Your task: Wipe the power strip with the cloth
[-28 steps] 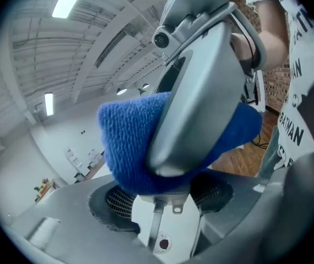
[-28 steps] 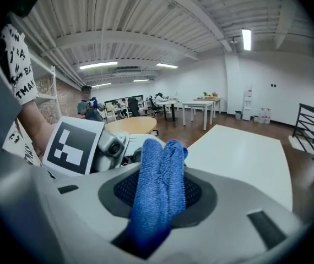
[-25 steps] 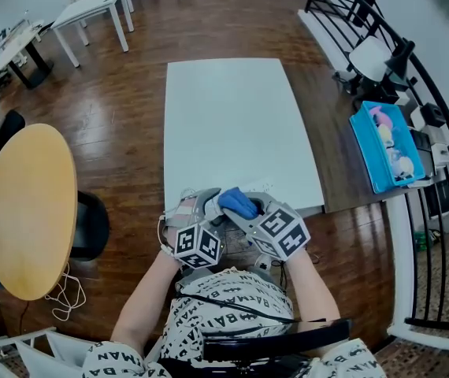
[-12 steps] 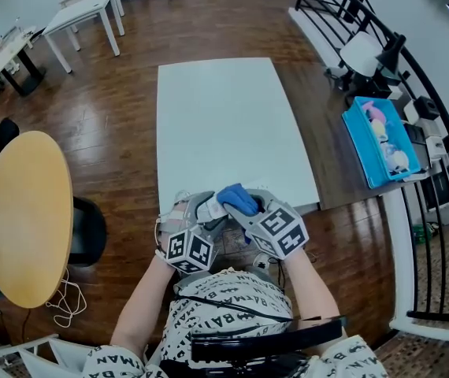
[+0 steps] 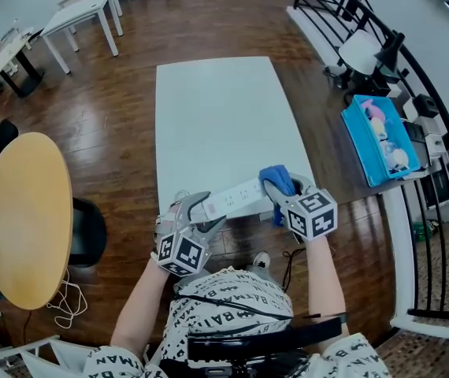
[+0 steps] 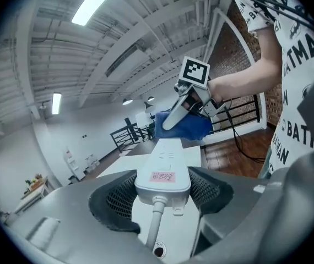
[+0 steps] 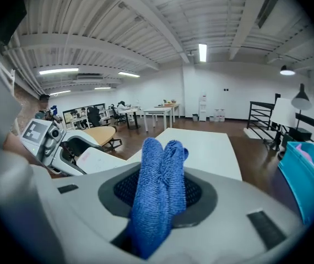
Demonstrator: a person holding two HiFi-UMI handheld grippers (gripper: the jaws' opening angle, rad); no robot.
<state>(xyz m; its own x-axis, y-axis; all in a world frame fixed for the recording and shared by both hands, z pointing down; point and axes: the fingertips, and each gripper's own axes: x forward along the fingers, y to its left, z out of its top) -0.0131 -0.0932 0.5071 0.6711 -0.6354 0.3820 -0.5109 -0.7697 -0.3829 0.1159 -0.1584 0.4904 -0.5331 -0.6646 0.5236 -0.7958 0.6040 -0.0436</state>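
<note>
A white power strip (image 5: 236, 198) is held in the air over the near edge of the white table (image 5: 224, 116). My left gripper (image 5: 197, 209) is shut on its cord end; in the left gripper view the strip (image 6: 163, 172) sits between both pads, its cable running down toward the camera. My right gripper (image 5: 281, 191) is shut on a folded blue cloth (image 5: 276, 181), which rests against the strip's far right end. The cloth (image 7: 158, 194) fills the jaws in the right gripper view, with the left gripper (image 7: 49, 142) off to the left.
A round wooden table (image 5: 24, 211) stands to the left and a blue bin (image 5: 382, 144) with small items to the right, beside a black railing (image 5: 437, 172). A black cord (image 5: 291, 258) lies on the floor near the person's feet. More white tables (image 5: 83, 10) stand far back.
My right gripper has slid the cloth to the right along the strip, from close beside the left gripper out to the strip's far end. The left gripper stays shut on the strip.
</note>
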